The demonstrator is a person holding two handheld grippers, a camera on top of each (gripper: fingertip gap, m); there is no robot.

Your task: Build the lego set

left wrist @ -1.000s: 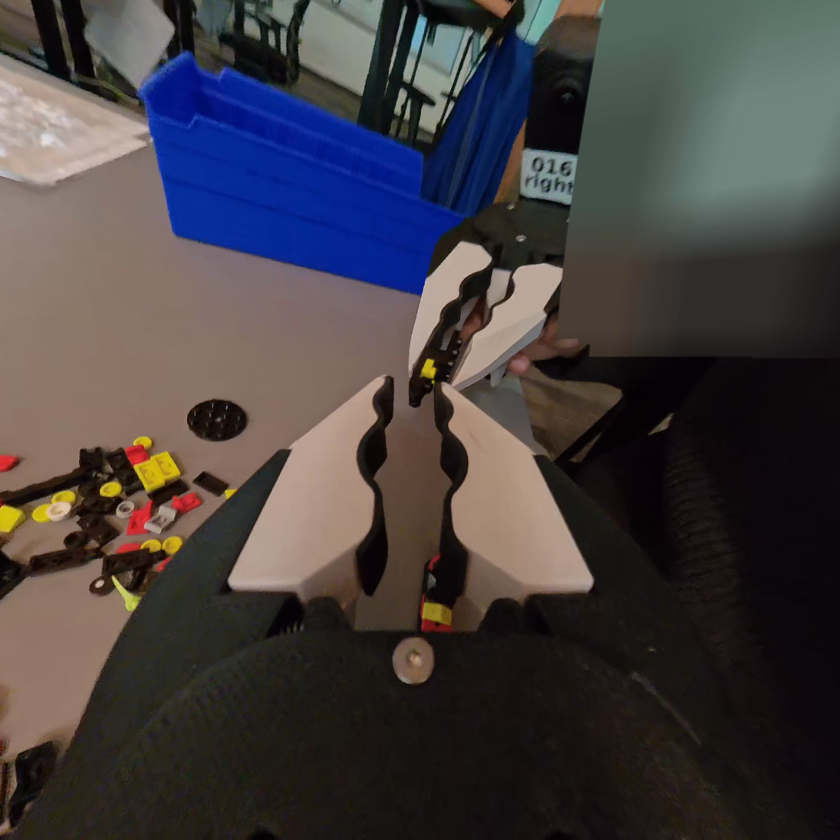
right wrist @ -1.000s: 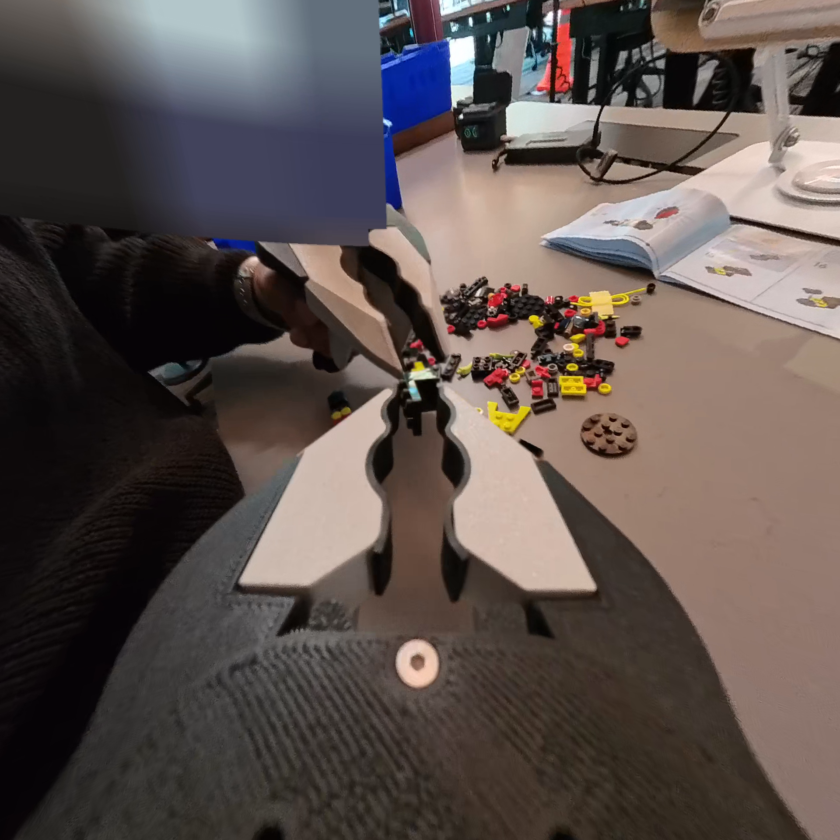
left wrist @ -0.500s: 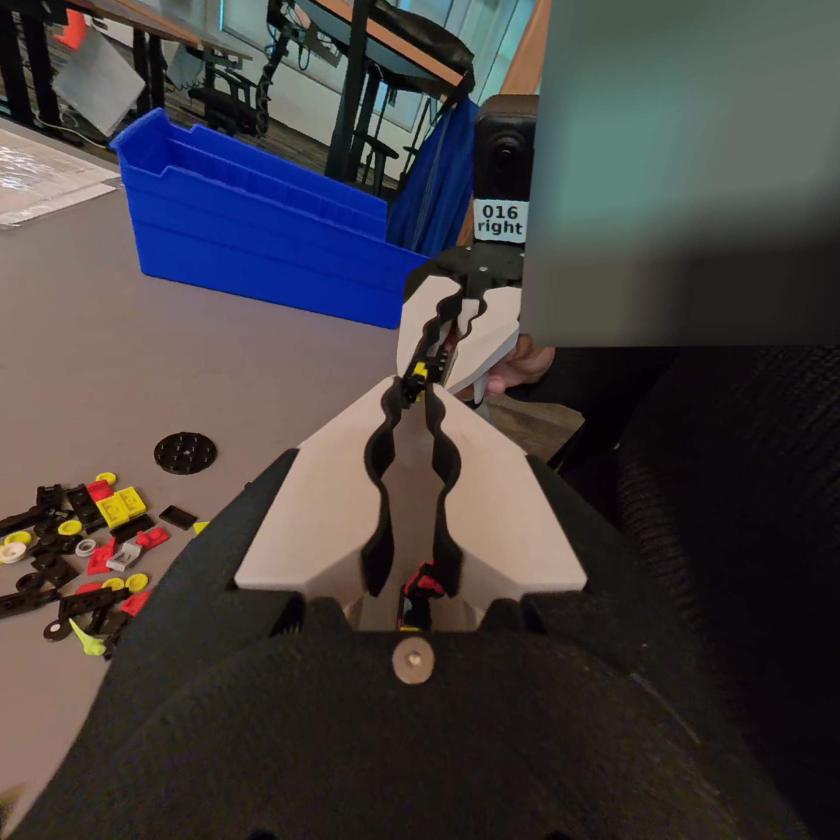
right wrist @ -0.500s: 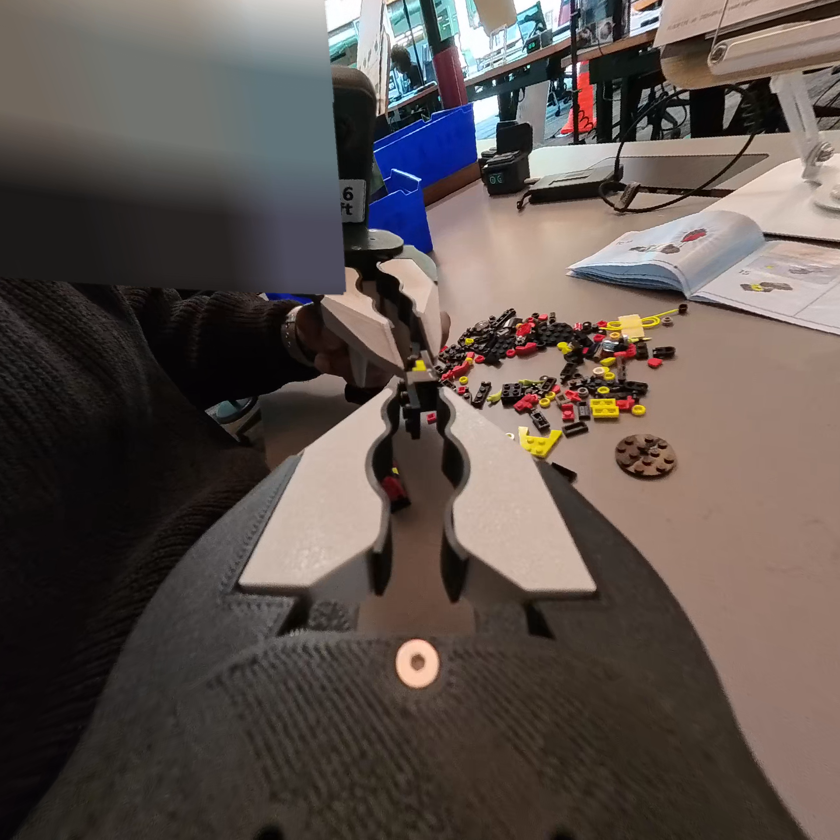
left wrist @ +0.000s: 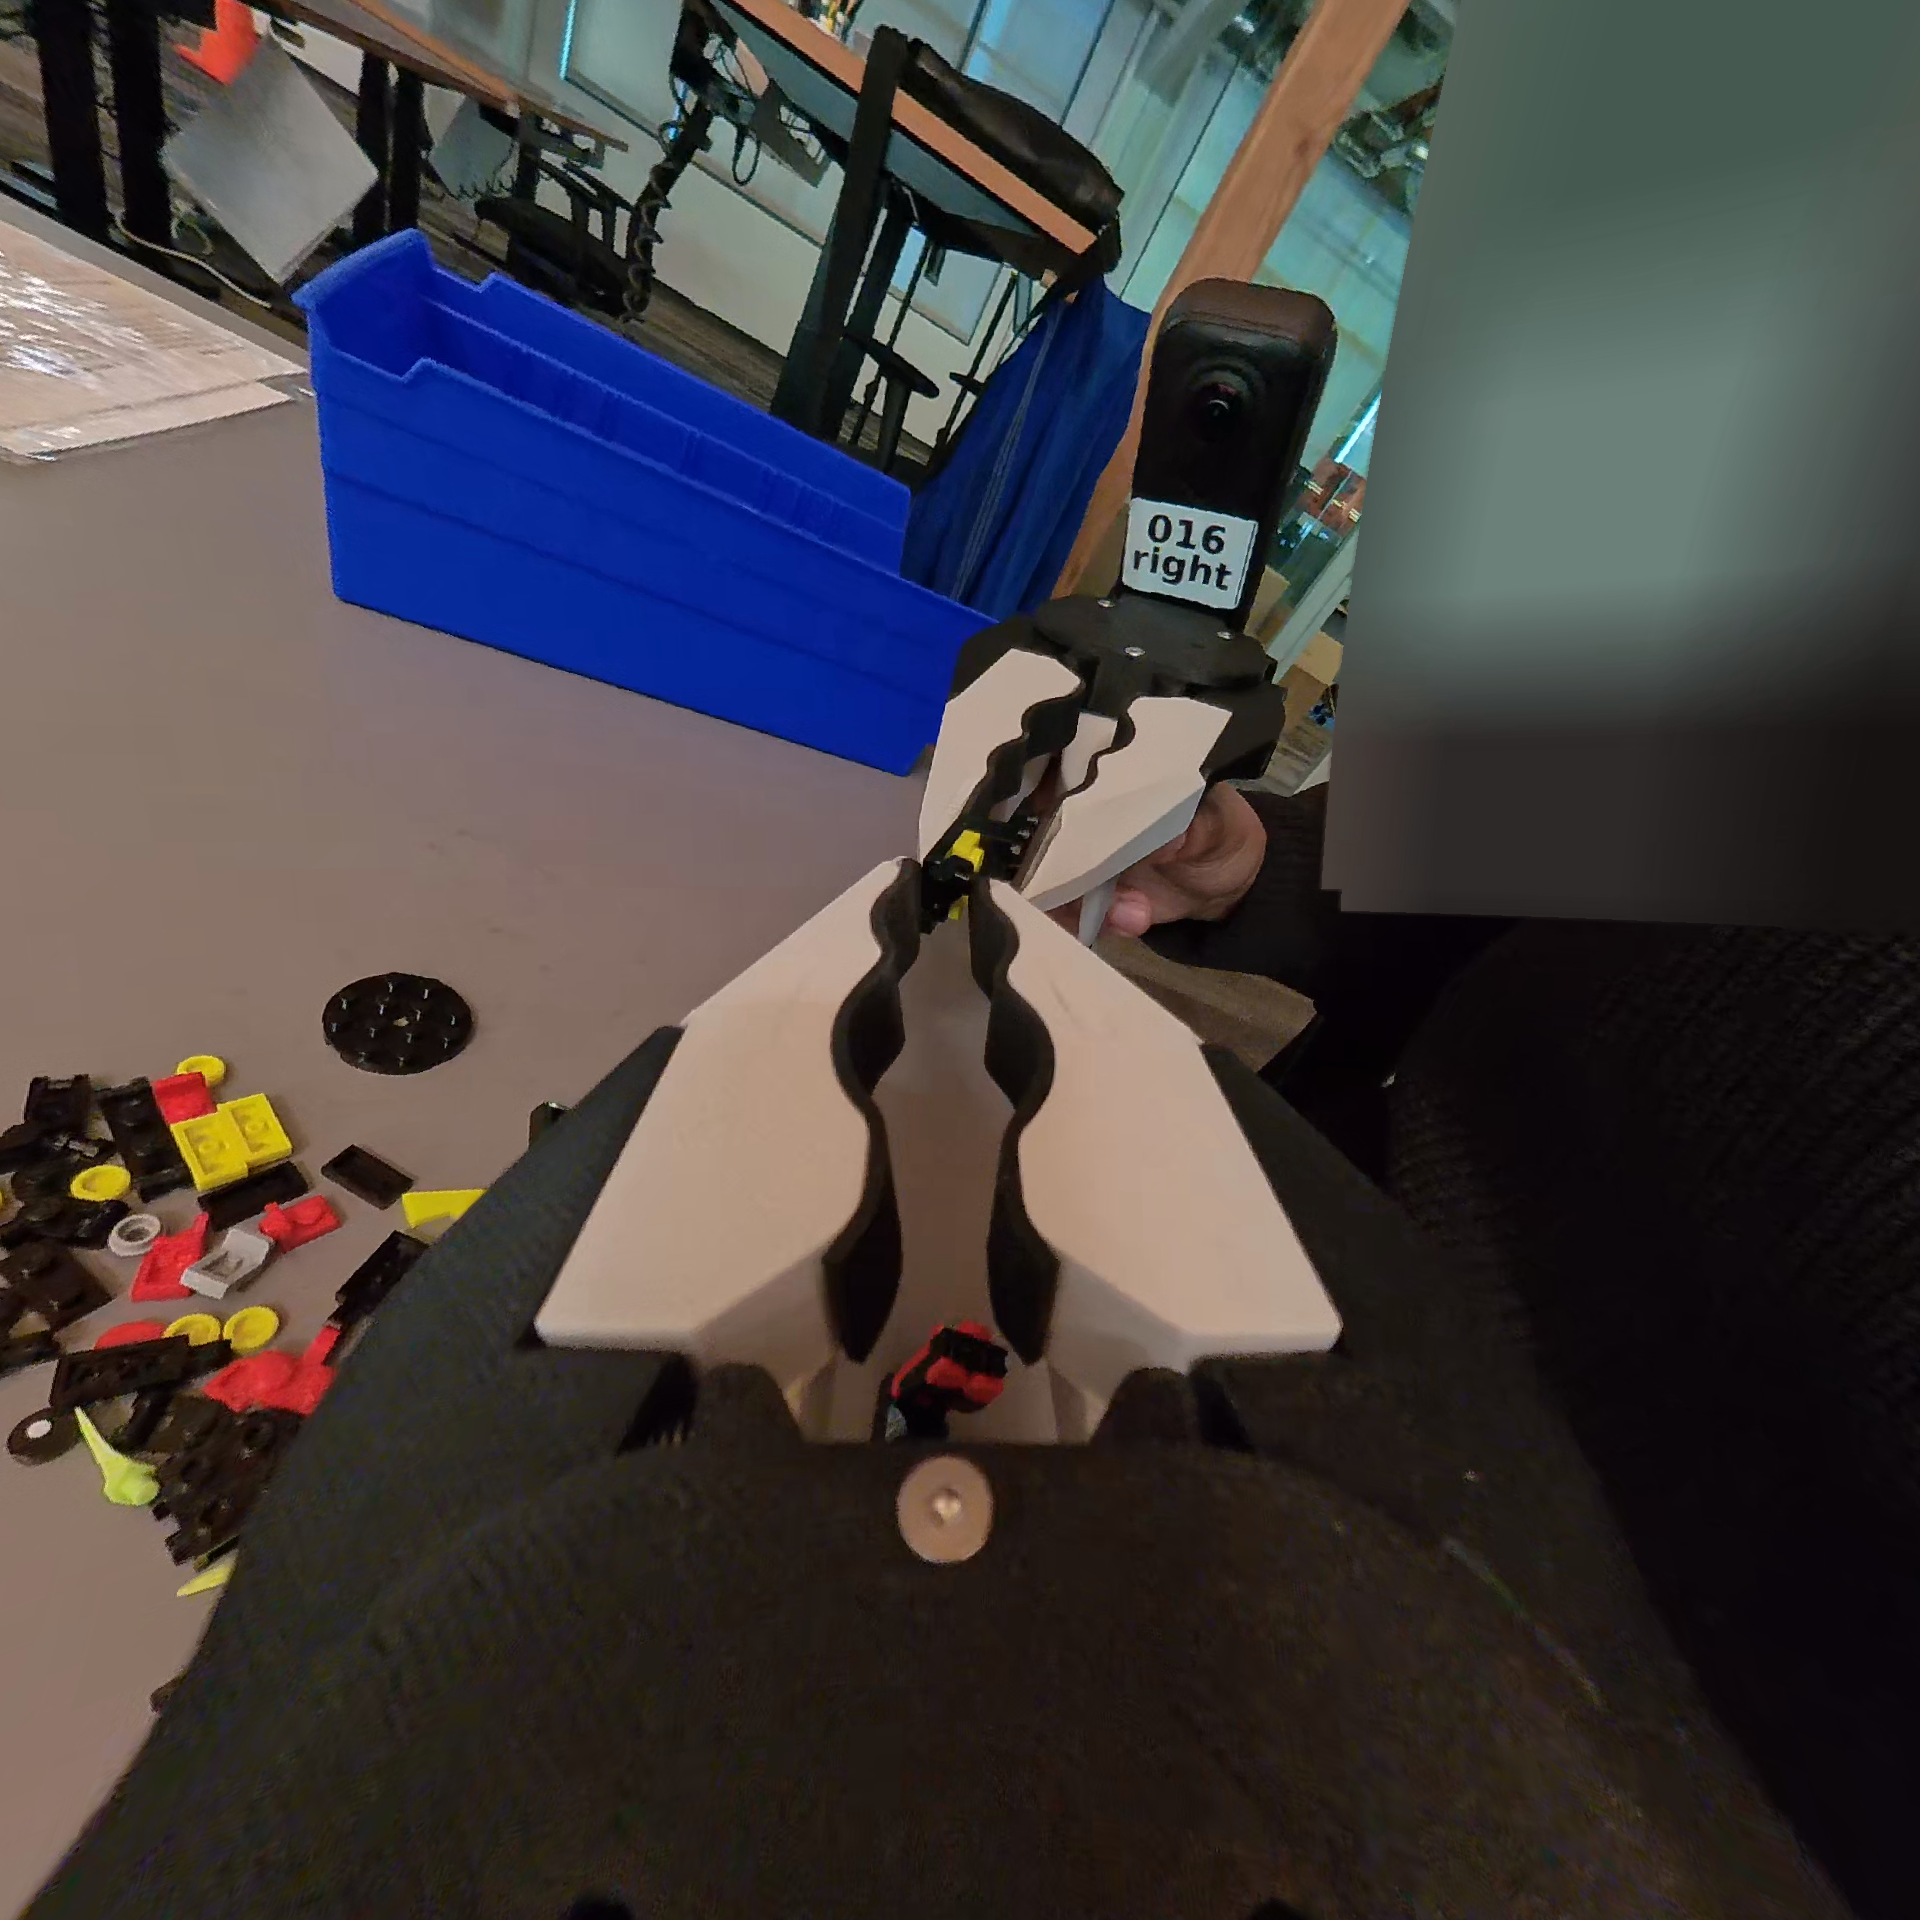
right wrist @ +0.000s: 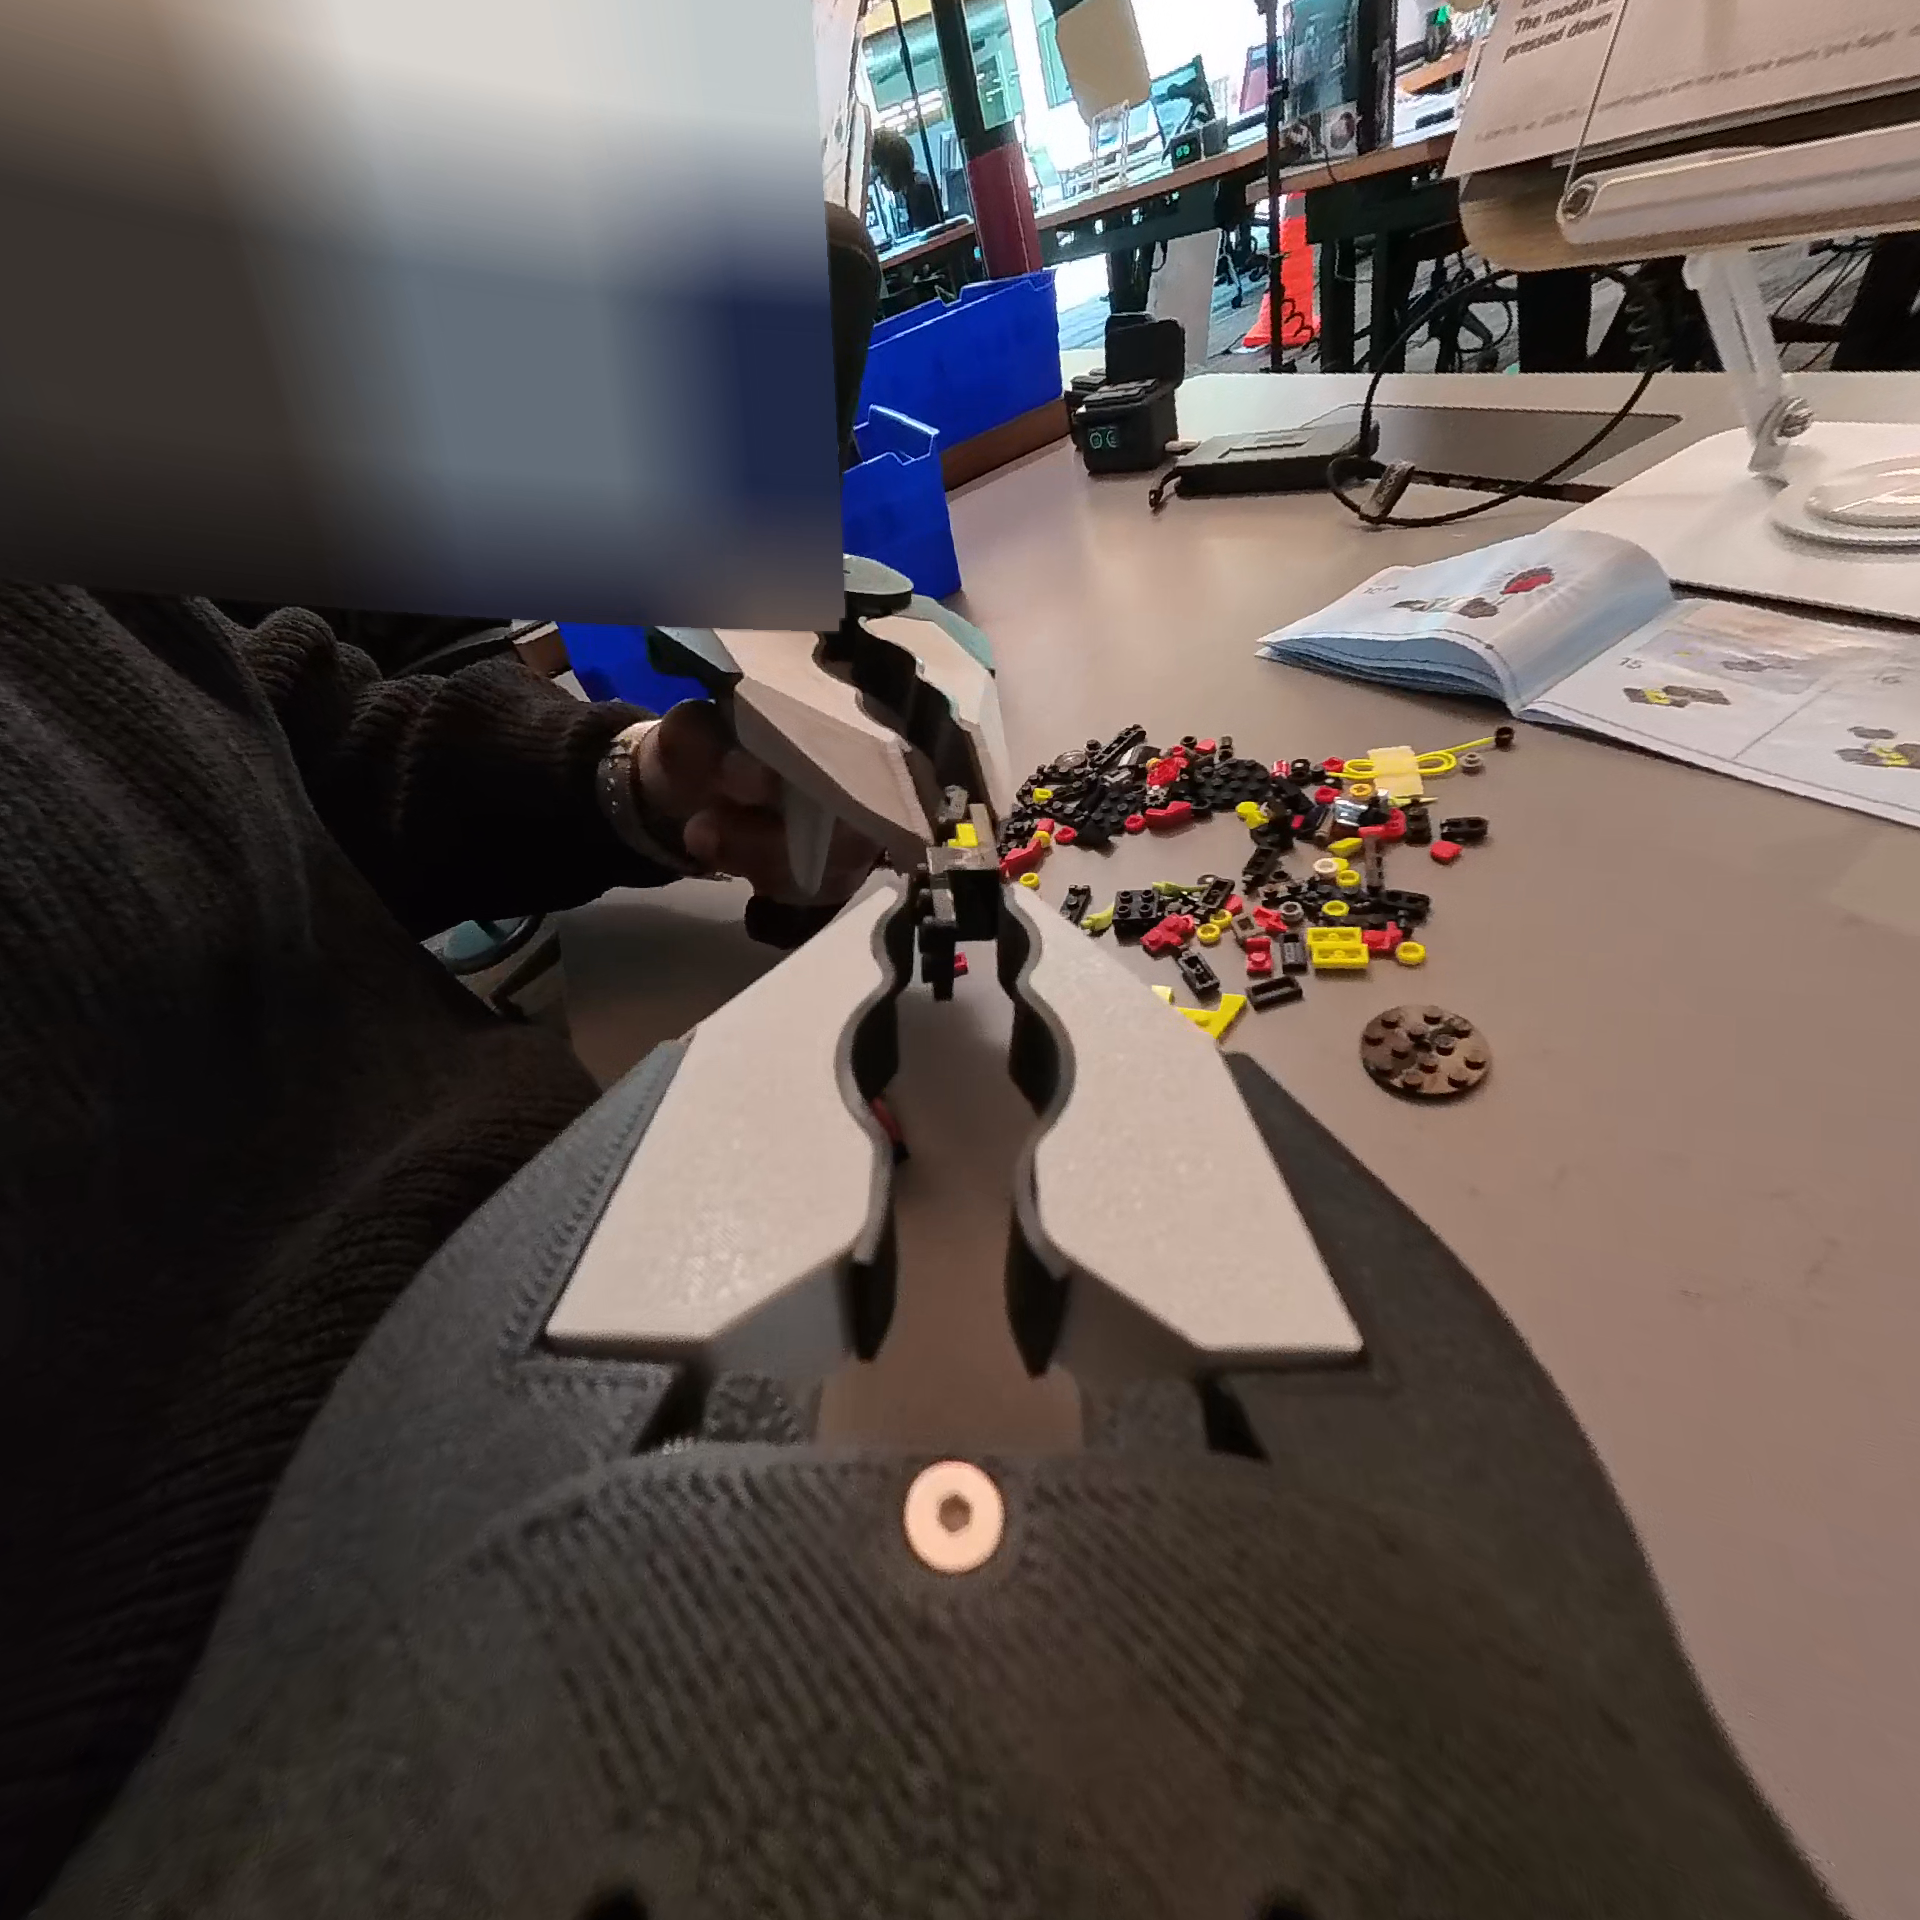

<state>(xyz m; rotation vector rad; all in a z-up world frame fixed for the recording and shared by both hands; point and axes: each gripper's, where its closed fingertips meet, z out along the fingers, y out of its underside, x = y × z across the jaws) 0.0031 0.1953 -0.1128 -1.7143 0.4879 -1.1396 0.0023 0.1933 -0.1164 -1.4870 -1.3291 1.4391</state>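
My two grippers meet tip to tip above the table's near edge. My right gripper (right wrist: 951, 899) is shut on a small black and yellow lego assembly (right wrist: 971, 904). My left gripper (left wrist: 948, 888) has its fingertips closed on the other end of the same assembly (left wrist: 966, 847). The right gripper also shows in the left wrist view (left wrist: 961, 857), and the left gripper in the right wrist view (right wrist: 951, 831). A red piece (left wrist: 951, 1371) shows low between the left fingers, near their base. Loose black, red and yellow pieces (right wrist: 1247, 862) lie in a pile on the table, also in the left wrist view (left wrist: 156, 1195).
A round black plate (right wrist: 1423, 1049) lies beside the pile, also (left wrist: 395, 1023). An open instruction booklet (right wrist: 1558, 644) lies farther back. A blue bin (left wrist: 623, 551) stands on the table. A white lamp base (right wrist: 1849, 499) is at the far right. The person's body is close behind both grippers. Both grippers' tips are close together, under 4 cm apart.
My left gripper's fingers have closed from a clear gap onto the end of the assembly. Both grippers have risen and tilted up, so more of the room shows.
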